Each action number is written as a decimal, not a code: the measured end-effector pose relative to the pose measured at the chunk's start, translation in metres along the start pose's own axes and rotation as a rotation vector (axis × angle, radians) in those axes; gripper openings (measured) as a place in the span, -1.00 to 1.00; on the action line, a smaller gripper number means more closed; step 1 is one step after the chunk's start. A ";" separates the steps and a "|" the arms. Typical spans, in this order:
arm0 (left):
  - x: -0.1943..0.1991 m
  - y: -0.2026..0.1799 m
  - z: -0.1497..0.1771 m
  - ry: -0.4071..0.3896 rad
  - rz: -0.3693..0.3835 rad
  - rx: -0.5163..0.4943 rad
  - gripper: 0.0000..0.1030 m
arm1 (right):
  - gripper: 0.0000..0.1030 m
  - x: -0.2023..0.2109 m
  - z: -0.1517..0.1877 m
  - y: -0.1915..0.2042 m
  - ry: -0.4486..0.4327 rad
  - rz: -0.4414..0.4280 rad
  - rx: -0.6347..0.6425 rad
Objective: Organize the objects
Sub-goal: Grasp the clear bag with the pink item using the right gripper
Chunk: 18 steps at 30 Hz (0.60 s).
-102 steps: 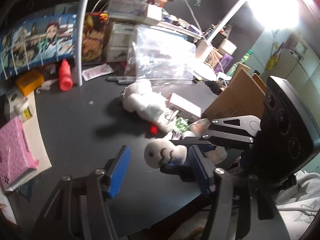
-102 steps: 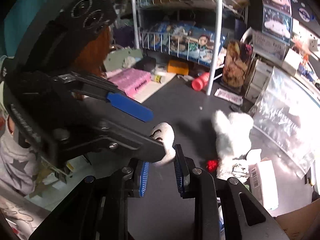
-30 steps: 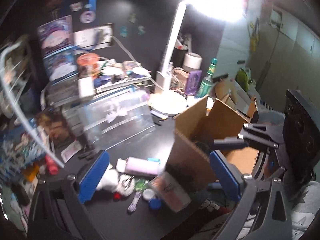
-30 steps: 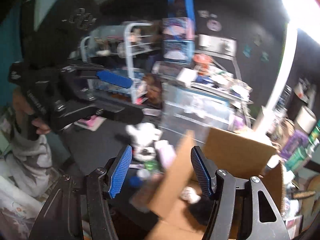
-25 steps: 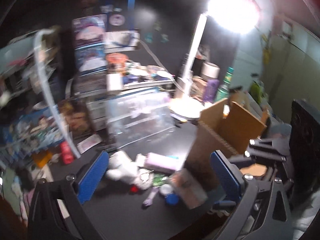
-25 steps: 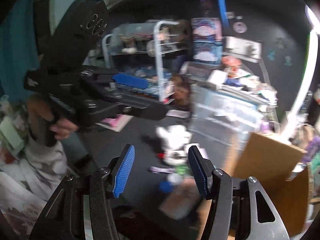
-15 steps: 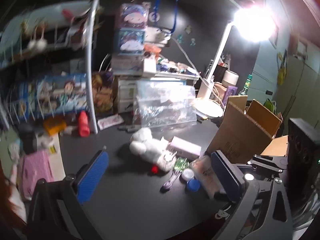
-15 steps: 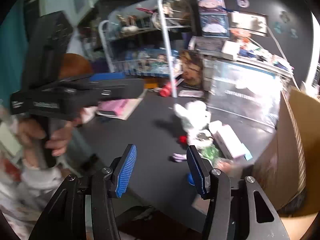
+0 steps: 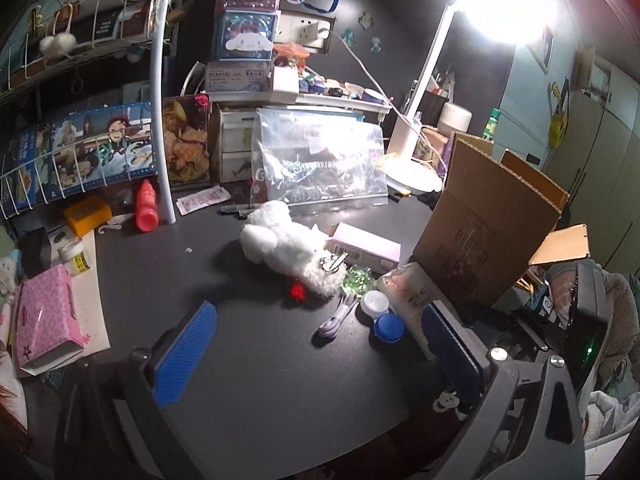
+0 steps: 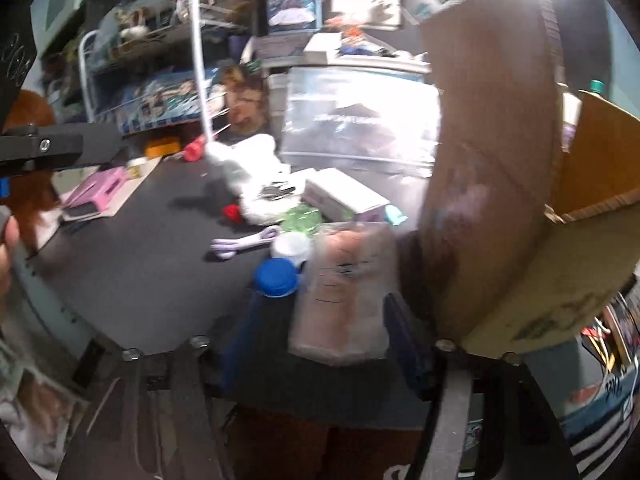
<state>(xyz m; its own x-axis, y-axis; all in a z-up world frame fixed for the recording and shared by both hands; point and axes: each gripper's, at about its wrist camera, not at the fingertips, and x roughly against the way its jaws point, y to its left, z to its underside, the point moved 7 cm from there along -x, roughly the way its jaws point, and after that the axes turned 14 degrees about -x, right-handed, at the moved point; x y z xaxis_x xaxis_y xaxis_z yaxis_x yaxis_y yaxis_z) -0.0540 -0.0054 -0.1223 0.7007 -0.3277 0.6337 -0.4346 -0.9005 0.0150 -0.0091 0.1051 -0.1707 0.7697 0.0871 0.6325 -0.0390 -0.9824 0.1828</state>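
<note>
My left gripper (image 9: 320,344) hangs open and empty over the dark table (image 9: 248,360). Beyond it lie a white plush toy (image 9: 286,246), a pink box (image 9: 366,246), a purple clip (image 9: 336,316), a white cap (image 9: 374,302) and a blue cap (image 9: 388,326). My right gripper (image 10: 322,304) is low at the table's front edge, and its jaws are opening. A clear packet with pinkish contents (image 10: 344,280) lies between its fingers, and the pads do not press on it. An open cardboard box (image 10: 492,160) stands just to the right.
A clear zip bag (image 9: 320,160) leans at the back, in front of small drawers. A white wire rack (image 9: 164,120), a red bottle (image 9: 146,208) and a pink tissue pack (image 9: 48,320) are on the left. A lit desk lamp (image 9: 420,92) stands behind the box.
Both grippers have come down from above the cardboard box toward the clutter on the table. The right gripper no longer holds the small white plush head, and its fingers now straddle the clear packet.
</note>
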 end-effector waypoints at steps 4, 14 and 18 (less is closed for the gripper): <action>-0.002 -0.001 -0.002 0.002 0.005 -0.003 0.98 | 0.27 -0.012 0.005 -0.009 0.021 0.036 -0.008; -0.007 0.002 0.001 0.020 0.012 0.016 0.98 | 0.18 -0.030 0.014 -0.006 0.007 0.063 0.002; -0.007 0.002 0.001 0.019 0.021 0.014 0.98 | -0.21 -0.030 0.015 -0.004 0.009 0.047 -0.003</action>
<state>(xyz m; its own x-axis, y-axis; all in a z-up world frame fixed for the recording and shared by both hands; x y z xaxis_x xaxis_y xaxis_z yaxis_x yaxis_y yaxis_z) -0.0594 -0.0053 -0.1272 0.6804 -0.3410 0.6487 -0.4411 -0.8974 -0.0091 -0.0228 0.1038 -0.2016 0.7609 0.0429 0.6475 -0.0768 -0.9848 0.1555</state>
